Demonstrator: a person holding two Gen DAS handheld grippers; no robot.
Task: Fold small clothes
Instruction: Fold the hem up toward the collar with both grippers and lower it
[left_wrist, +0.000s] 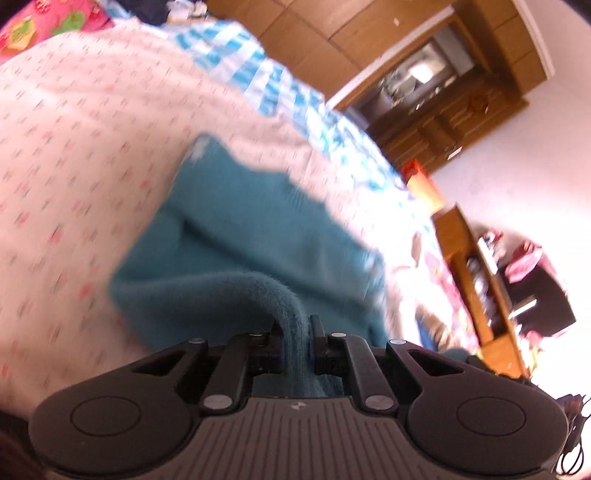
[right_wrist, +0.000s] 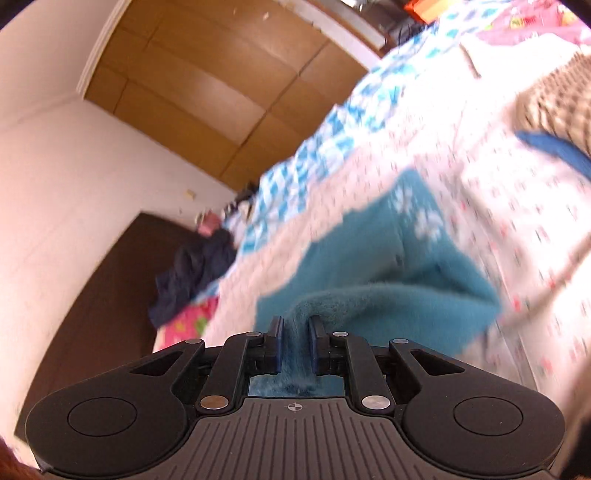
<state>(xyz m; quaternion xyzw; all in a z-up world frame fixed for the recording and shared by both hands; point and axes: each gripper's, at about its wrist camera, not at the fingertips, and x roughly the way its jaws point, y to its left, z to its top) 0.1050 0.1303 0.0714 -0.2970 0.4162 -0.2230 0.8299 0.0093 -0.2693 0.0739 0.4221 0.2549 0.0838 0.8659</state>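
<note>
Both grippers clamped on the same teal fleece garment (left_wrist: 243, 229), one edge each. Left gripper (left_wrist: 294, 326) is pinched down tight, a ridge of fleece bunched between the pads and trailing back under the body. Right gripper (right_wrist: 295, 328) is the same: jaws nearly closed, fleece wedged between the pads. Two grips on one hem, likely so the near edge comes up evenly and can be carried over flat, not dragged by one corner.

The rest of the garment lies on the bed cover (left_wrist: 74, 155), white with small pink and grey marks, in the middle stretch of the bed and well in from its far edge. White paw prints (right_wrist: 417, 210) show on the far part in the right wrist view. A blue checked blanket (left_wrist: 236, 59) runs along the far edge; a brown checked cloth (right_wrist: 554, 103) sits toward the right corner, apart from the garment.

Frames are motion-blurred. Judging by the grip: the fold has just started, near edge raised, not yet laid down.
</note>
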